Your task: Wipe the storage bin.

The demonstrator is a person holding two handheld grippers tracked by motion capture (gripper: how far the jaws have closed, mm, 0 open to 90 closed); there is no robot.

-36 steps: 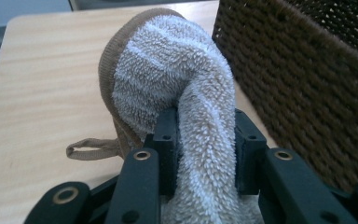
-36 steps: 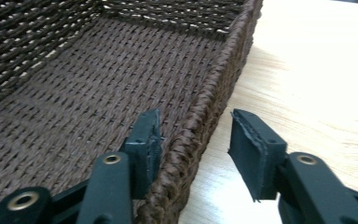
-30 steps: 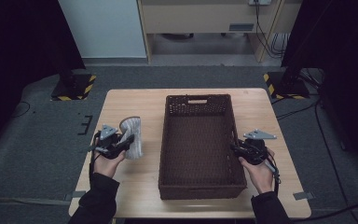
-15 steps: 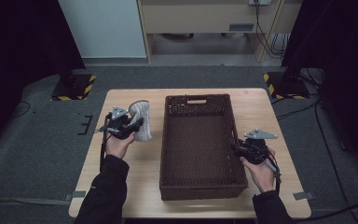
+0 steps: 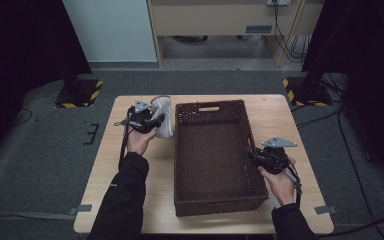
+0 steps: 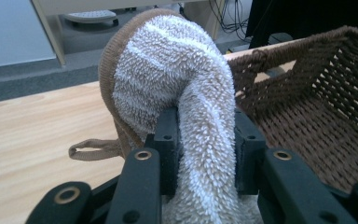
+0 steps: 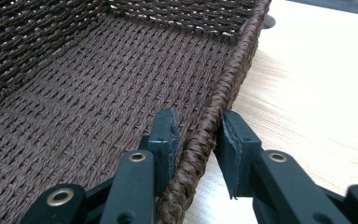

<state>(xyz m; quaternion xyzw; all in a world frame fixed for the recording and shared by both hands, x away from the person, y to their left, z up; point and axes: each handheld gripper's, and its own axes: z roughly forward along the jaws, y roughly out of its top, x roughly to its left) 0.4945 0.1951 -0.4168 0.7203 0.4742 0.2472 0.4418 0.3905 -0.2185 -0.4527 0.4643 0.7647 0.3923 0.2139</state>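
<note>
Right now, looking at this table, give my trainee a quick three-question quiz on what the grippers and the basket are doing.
1. True or false: the left gripper is shut on a towel.
2. Which part of the basket sits between the right gripper pads? A) a handle hole B) the side rim C) the floor
3. On which side of the basket is the towel held in the high view?

Key:
1. True; the pads press the fluffy beige and white towel.
2. B, the braided side rim.
3. The left side, near the far corner, outside the basket.
</note>
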